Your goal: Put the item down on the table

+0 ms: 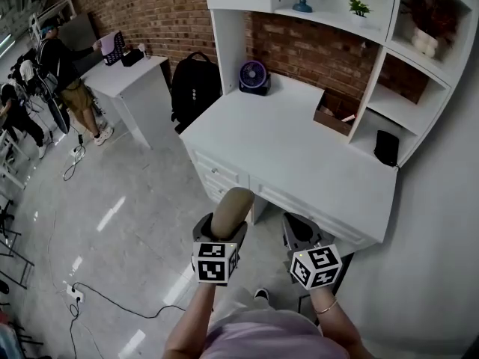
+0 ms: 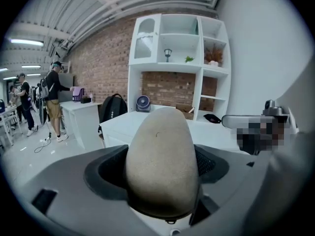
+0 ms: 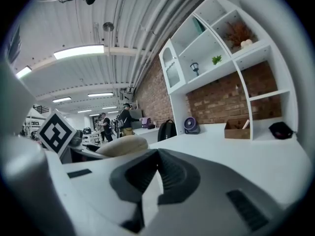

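Grips beige egg-shaped rough item (image 2: 162, 161) in wide-spread left claw (image 1: 221, 230), upright, in the air just short of the front edge of white worktop (image 1: 299, 148), above glossy grey floor (image 1: 112, 200). Holds right claw (image 3: 157, 156) pinched together, empty.

Your white counter (image 1: 299, 163) has drawers (image 1: 221, 176) along its near front. On its top, a small purple fan (image 1: 254, 77) stands at the back left, and an open brown box (image 1: 334, 112) sits at the back right, beneath the white shelf unit (image 1: 228, 43) standing on it.
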